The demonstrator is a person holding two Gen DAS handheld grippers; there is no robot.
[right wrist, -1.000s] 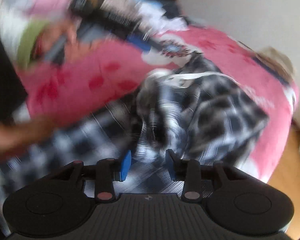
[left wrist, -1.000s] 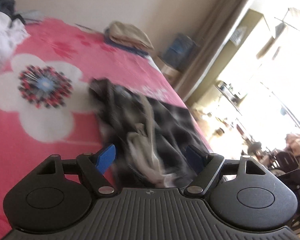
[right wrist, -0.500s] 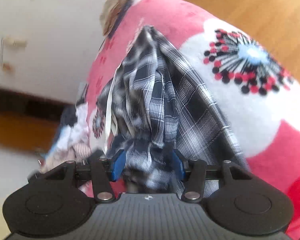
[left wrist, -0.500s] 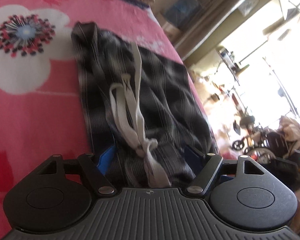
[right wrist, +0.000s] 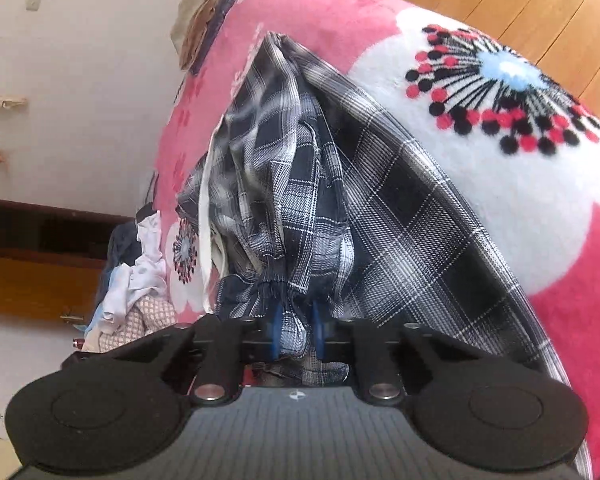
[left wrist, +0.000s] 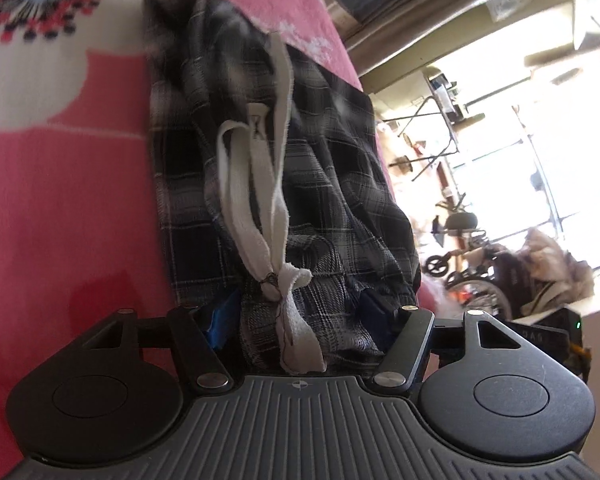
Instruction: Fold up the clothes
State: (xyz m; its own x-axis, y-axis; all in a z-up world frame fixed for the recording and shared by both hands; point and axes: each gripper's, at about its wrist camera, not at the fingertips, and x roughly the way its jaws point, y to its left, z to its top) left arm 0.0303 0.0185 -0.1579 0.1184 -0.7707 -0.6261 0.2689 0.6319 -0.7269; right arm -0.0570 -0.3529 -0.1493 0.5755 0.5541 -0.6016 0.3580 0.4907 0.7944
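We see the plaid garment (left wrist: 320,184) lying on the pink flowered bed cover (left wrist: 60,200), running from the frame's bottom centre toward its upper left, a white drawstring (left wrist: 260,208) draped along it. Our left tongs (left wrist: 296,316) have just been closing; their blue pads straddle the gathered waistband, and we cannot tell whether they press it. In the right wrist view, our right tongs (right wrist: 296,334) have just narrowed and pinch a fold of the plaid cloth (right wrist: 300,184) at bottom centre.
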